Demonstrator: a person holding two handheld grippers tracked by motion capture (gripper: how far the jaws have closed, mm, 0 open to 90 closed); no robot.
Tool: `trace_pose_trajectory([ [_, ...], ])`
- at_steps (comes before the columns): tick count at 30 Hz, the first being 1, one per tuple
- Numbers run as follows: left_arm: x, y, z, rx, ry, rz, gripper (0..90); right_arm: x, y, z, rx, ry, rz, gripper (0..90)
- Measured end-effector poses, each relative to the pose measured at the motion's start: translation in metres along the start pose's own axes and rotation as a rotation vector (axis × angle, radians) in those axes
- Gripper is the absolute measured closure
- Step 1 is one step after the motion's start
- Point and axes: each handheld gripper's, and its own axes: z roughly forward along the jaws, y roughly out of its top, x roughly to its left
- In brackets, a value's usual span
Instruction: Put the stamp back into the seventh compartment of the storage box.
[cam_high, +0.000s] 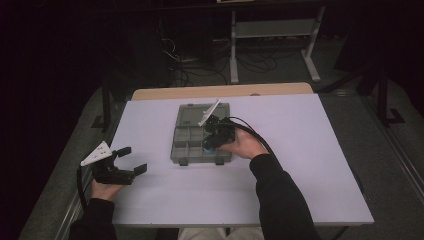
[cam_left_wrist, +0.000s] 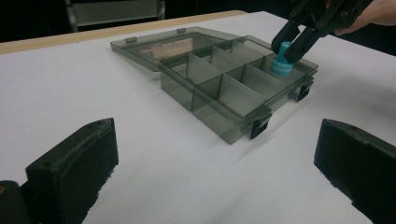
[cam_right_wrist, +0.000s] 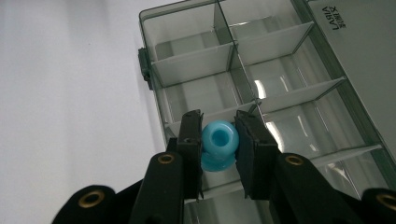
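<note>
White worktop (cam_high: 300, 165), dark room behind. Right gripper (cam_right_wrist: 219, 144) fingers clamped on blue cap (cam_right_wrist: 218, 140), over organizer box (cam_left_wrist: 233, 93) corner compartment around 4 o'clock, probably dropping it in. Left gripper (cam_high: 131, 159) fingers apart, parked at 8 o'clock, out of way.

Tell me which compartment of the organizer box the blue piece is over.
The near right corner compartment of the organizer box, by the front latches. The right gripper holds the blue piece there; the other compartments look empty.

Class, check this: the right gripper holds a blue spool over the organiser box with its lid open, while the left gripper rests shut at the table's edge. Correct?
Not quite. The left gripper is open, as the high view shows. The right gripper does hold the blue spool over the open-lidded organiser box.
</note>
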Motion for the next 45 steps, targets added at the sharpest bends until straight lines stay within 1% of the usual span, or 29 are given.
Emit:
trace_pose_trajectory([
  [11, 0.000, 0.000, 0.000, 0.004, -0.001, 0.001, 0.0, -0.003, -0.006, 0.010, 0.013, -0.001, 0.014, 71.3],
  [25, 0.000, 0.000, 0.000, 0.005, -0.001, 0.000, 0.0, -0.002, -0.013, 0.019, 0.009, -0.002, 0.010, 70.5],
  [26, 0.000, 0.000, 0.000, 0.006, -0.001, 0.000, 0.0, -0.002, -0.014, 0.018, 0.006, 0.001, 0.010, 67.1],
  [31, 0.000, 0.000, 0.001, 0.009, -0.002, -0.001, 0.0, -0.001, -0.014, 0.015, -0.006, 0.001, 0.009, 63.2],
  [32, 0.000, 0.000, 0.001, 0.008, -0.001, -0.002, 0.0, -0.001, -0.013, 0.013, -0.009, -0.005, 0.009, 59.6],
  [33, 0.000, 0.000, 0.001, 0.008, -0.001, -0.002, 0.0, -0.001, -0.013, 0.013, -0.009, -0.005, 0.009, 59.6],
  [35, 0.000, 0.000, 0.001, 0.009, -0.001, -0.002, 0.0, 0.000, -0.013, 0.011, -0.010, -0.018, 0.014, 56.0],
  [39, 0.000, 0.000, 0.001, 0.012, -0.003, 0.001, 0.0, 0.000, -0.013, 0.007, -0.023, -0.031, 0.022, 46.9],
  [40, 0.000, 0.000, 0.001, 0.012, -0.002, 0.000, 0.0, 0.000, -0.013, 0.005, -0.032, -0.038, 0.025, 42.2],
  [41, 0.000, 0.000, 0.001, 0.013, -0.002, 0.001, 0.0, 0.000, -0.013, 0.005, -0.032, -0.038, 0.025, 42.2],
  [42, 0.000, 0.000, 0.001, 0.013, -0.002, 0.002, 0.0, 0.000, -0.013, 0.004, -0.037, -0.044, 0.026, 39.3],
  [44, 0.000, 0.000, 0.001, 0.014, -0.003, 0.002, 0.0, 0.000, -0.013, 0.001, -0.052, -0.046, 0.024, 34.3],
  [45, 0.000, -0.001, 0.001, 0.016, -0.004, 0.003, 0.0, 0.000, -0.013, 0.000, -0.062, -0.050, 0.027, 30.4],
])
